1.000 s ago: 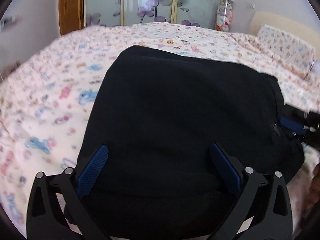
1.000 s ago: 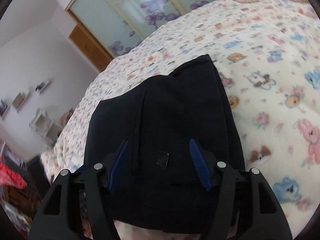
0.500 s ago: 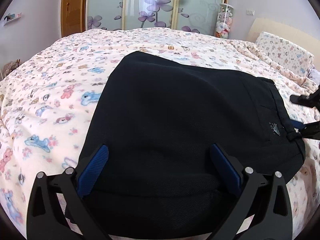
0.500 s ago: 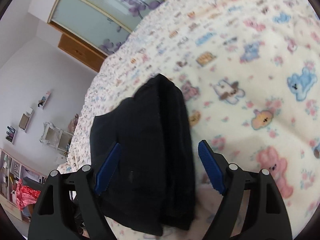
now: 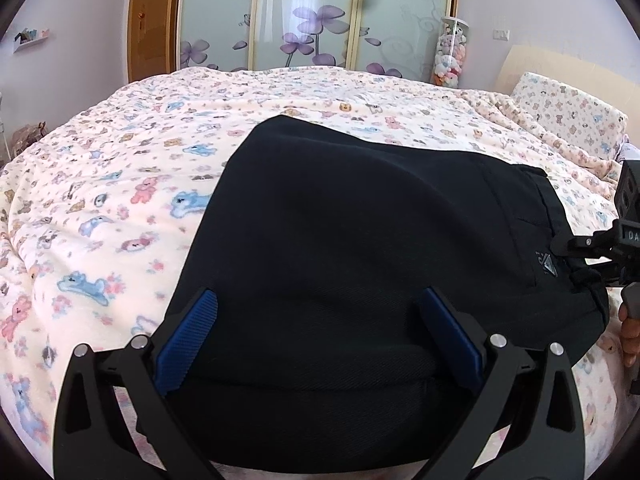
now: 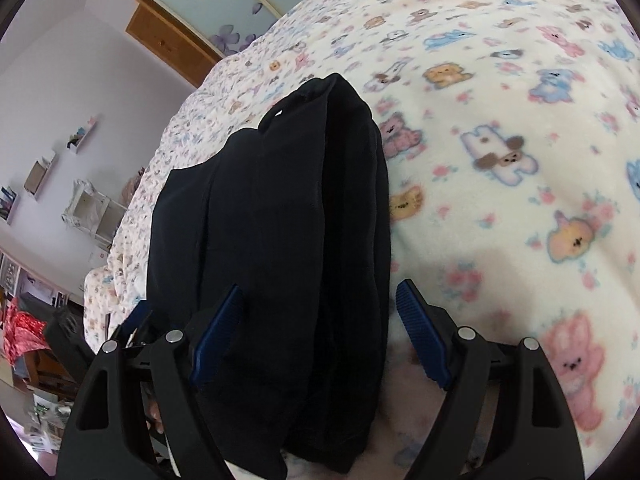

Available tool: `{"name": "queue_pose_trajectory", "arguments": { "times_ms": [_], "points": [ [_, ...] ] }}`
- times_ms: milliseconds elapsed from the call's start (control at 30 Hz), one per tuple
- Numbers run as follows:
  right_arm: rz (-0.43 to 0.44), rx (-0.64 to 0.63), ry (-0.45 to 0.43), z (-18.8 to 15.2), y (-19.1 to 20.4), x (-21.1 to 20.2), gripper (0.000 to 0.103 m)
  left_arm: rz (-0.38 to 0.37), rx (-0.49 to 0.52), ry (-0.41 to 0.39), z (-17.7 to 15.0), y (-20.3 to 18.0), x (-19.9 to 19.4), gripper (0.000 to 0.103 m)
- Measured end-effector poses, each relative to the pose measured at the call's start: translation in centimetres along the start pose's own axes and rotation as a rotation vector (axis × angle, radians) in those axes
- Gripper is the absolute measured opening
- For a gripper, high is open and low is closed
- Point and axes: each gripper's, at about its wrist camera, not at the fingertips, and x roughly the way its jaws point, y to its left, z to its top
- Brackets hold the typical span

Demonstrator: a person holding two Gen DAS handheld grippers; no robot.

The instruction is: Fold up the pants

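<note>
The black pants (image 5: pixel 360 248) lie folded into a compact stack on the bed's teddy-bear blanket (image 5: pixel 120 200). My left gripper (image 5: pixel 320 336) is open, its blue-padded fingers (image 5: pixel 188 340) spread on either side of the stack's near edge. In the right wrist view the folded pants (image 6: pixel 280 240) run away from me, waistband end far. My right gripper (image 6: pixel 320 332) is open, straddling the stack's near end, holding nothing. It also shows at the right edge of the left wrist view (image 5: pixel 600 256), by the waistband logo.
The patterned blanket (image 6: pixel 520 160) covers the bed all around the pants. A pillow (image 5: pixel 568 112) lies at the far right. Sliding wardrobe doors (image 5: pixel 312 16) and a wooden door (image 5: pixel 152 20) stand beyond the bed. Wall shelves (image 6: pixel 60 168) and clutter lie to the left.
My right gripper has opened wider and drawn back from the pants, swinging toward the stack's right edge. The left gripper has stayed put, open over the near edge.
</note>
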Motion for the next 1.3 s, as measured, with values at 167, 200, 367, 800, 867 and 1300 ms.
{"name": "queue_pose_trajectory", "arguments": {
  "times_ms": [167, 200, 367, 800, 867, 1300],
  "points": [
    [0.004, -0.007, -0.004, 0.0, -0.1, 0.4, 0.081, 0.014, -0.005, -0.023, 0.0, 0.1, -0.4, 0.101],
    [0.004, -0.008, -0.004, 0.0, 0.0, 0.5, 0.081, 0.016, -0.005, -0.027, -0.1, 0.1, -0.5, 0.101],
    [0.04, -0.026, 0.008, -0.1, 0.6, 0.6, 0.076, 0.025, -0.002, -0.034, 0.0, 0.1, -0.5, 0.101],
    [0.097, 0.065, -0.01, 0.3, 0.0, 1.7, 0.066, 0.026, -0.008, -0.037, -0.1, 0.2, -0.5, 0.101],
    [0.111, 0.068, -0.021, 0.3, 0.0, 1.4, 0.053, 0.026, -0.008, -0.038, -0.1, 0.2, -0.5, 0.101],
    [0.091, -0.177, -0.119, 0.8, 7.3, -1.3, 0.035, 0.036, -0.03, -0.034, -0.2, 0.4, -0.4, 0.101]
  ]
}}
